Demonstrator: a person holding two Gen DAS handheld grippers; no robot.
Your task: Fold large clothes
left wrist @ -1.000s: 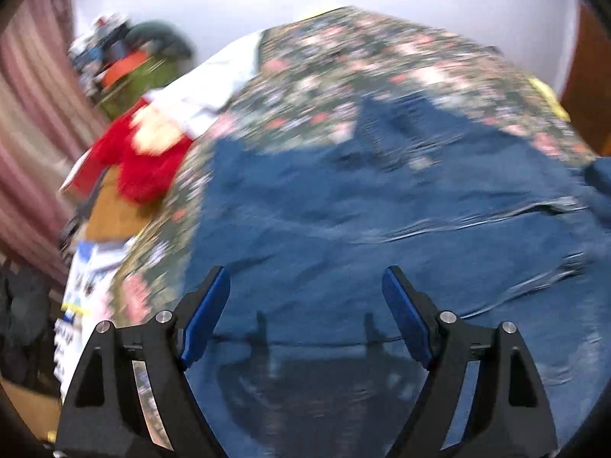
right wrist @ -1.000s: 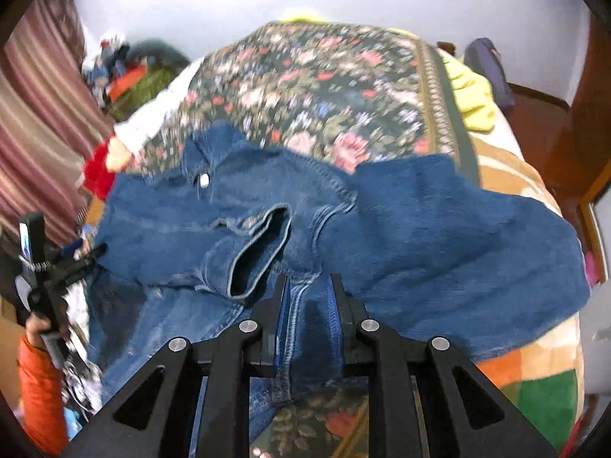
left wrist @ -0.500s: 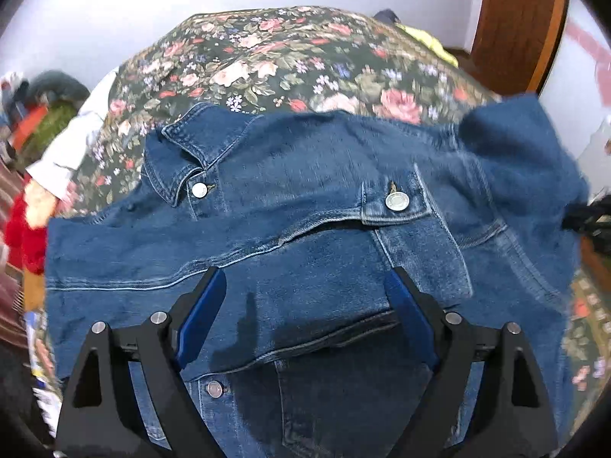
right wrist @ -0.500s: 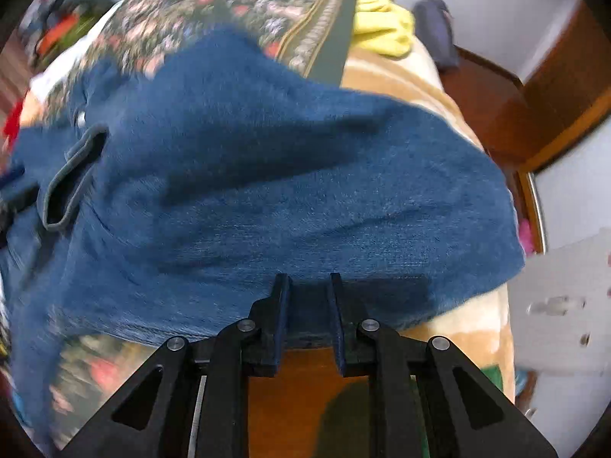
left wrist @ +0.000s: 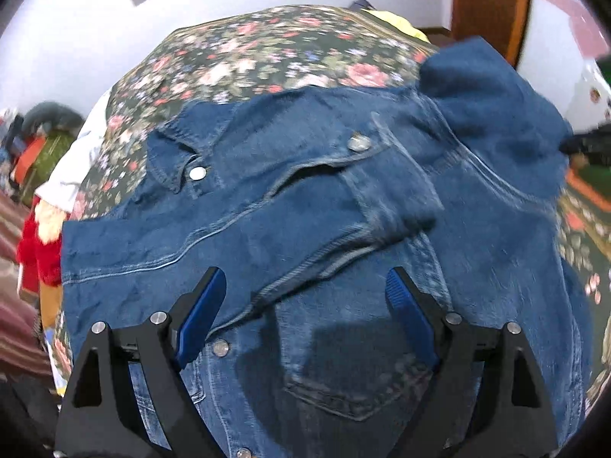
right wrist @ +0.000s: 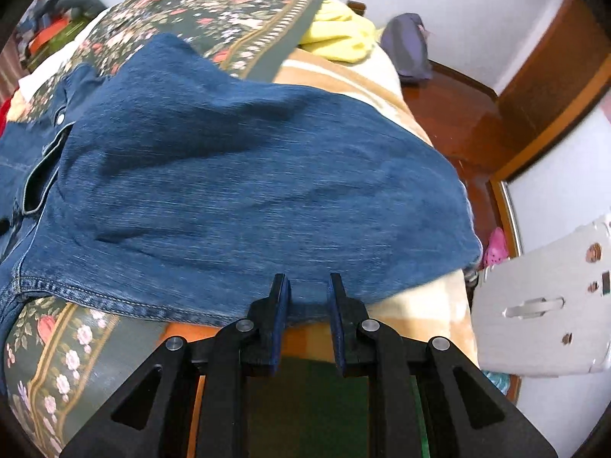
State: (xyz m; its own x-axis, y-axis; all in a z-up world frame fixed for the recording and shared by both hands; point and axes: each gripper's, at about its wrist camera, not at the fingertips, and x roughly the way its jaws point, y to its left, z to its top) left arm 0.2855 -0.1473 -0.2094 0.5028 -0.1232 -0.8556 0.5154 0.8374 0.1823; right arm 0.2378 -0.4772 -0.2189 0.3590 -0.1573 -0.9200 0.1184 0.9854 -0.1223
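A blue denim jacket lies front up on a bed with a floral cover. Its collar and metal buttons show, and one sleeve lies folded across the chest. My left gripper is open and empty just above the jacket's lower front. In the right wrist view the jacket's other sleeve is spread toward the bed's right side. My right gripper is shut on the edge of that sleeve.
A yellow cloth and a grey bundle lie at the bed's far right. A wooden bed frame and door lie beyond. Red and white clothes are piled at the bed's left side.
My right gripper has pulled the sleeve out to the right, over the bed's edge. My left gripper stayed open and moved in over the jacket's front.
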